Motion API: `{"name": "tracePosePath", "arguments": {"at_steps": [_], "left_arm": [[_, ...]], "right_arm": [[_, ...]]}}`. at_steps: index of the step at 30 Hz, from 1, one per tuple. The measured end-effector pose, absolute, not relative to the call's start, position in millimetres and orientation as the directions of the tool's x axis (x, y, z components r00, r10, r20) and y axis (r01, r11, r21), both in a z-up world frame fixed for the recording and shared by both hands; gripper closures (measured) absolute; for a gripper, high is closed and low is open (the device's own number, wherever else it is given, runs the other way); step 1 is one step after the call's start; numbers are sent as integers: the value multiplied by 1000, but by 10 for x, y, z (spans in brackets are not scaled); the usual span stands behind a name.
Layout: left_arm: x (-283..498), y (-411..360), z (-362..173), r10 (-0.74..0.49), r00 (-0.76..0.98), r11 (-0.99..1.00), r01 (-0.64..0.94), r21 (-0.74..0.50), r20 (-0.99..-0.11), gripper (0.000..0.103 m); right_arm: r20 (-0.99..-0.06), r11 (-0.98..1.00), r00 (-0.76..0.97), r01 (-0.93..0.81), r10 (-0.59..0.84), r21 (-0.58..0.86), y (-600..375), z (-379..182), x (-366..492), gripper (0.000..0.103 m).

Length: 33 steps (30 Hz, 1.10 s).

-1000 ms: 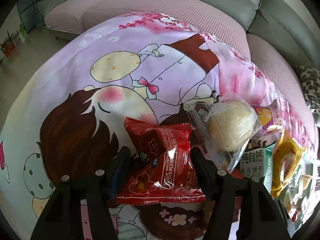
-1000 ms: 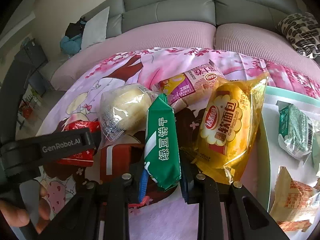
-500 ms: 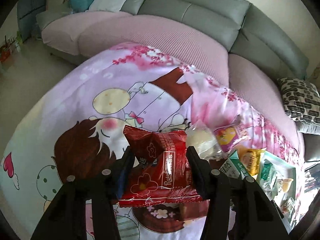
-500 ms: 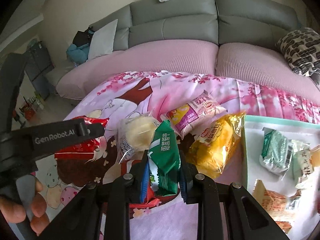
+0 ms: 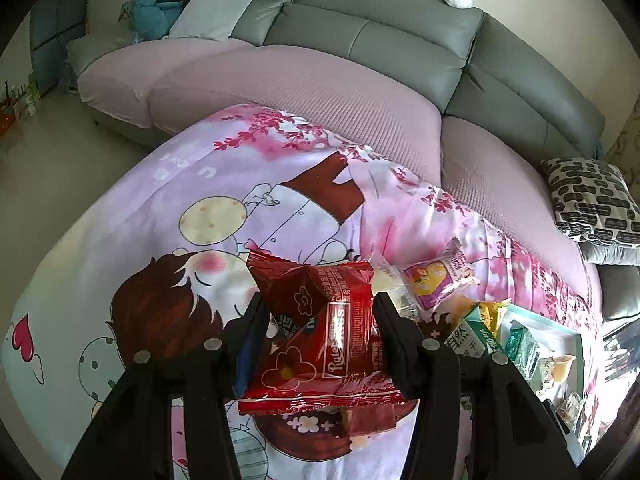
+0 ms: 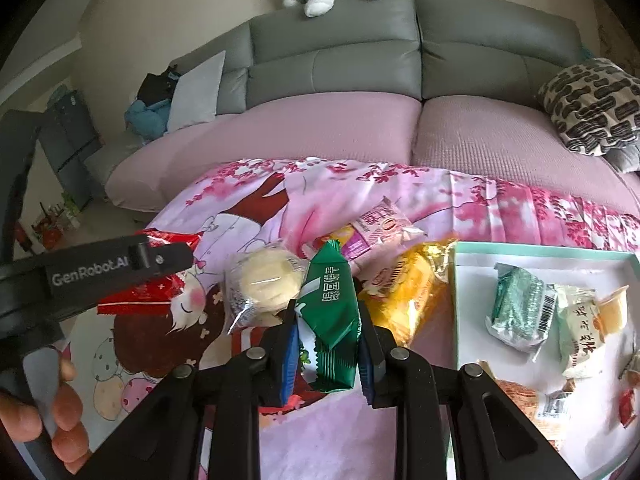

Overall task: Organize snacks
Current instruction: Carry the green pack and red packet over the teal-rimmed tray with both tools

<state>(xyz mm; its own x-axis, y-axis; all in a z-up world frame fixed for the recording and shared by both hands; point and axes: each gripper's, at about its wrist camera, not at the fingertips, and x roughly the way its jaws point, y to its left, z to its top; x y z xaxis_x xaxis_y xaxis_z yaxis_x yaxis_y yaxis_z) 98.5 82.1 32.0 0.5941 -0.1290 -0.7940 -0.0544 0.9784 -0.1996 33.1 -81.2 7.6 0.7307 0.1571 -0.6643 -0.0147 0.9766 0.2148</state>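
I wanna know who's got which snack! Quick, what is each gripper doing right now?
Left gripper: jaws closed on the red snack packet.
Right gripper: jaws closed on the green biscuit packet.

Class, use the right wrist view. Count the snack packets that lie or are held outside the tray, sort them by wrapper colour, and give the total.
red packet: 1
clear-wrapped bun: 1
green packet: 1
pink packet: 1
yellow packet: 1
Total: 5
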Motion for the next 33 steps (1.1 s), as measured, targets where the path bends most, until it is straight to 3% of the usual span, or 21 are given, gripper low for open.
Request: {"name": "tracePosePath", "arguments": {"at_steps": [18, 25, 33], "left_arm": [[791, 291, 547, -161, 634, 986, 63, -157, -756, 48], [646, -163, 556, -211, 624, 976, 171, -132, -753, 48], [471, -683, 513, -334, 564, 938, 282, -204, -755, 48]], "right_arm": [[-621, 951, 784, 179, 16, 251, -1669, 264, 70, 76], [-604, 920, 794, 282, -65, 272, -2114, 335, -122, 76], [-585, 873, 803, 360, -111, 328, -2511, 383, -347, 76]]}}
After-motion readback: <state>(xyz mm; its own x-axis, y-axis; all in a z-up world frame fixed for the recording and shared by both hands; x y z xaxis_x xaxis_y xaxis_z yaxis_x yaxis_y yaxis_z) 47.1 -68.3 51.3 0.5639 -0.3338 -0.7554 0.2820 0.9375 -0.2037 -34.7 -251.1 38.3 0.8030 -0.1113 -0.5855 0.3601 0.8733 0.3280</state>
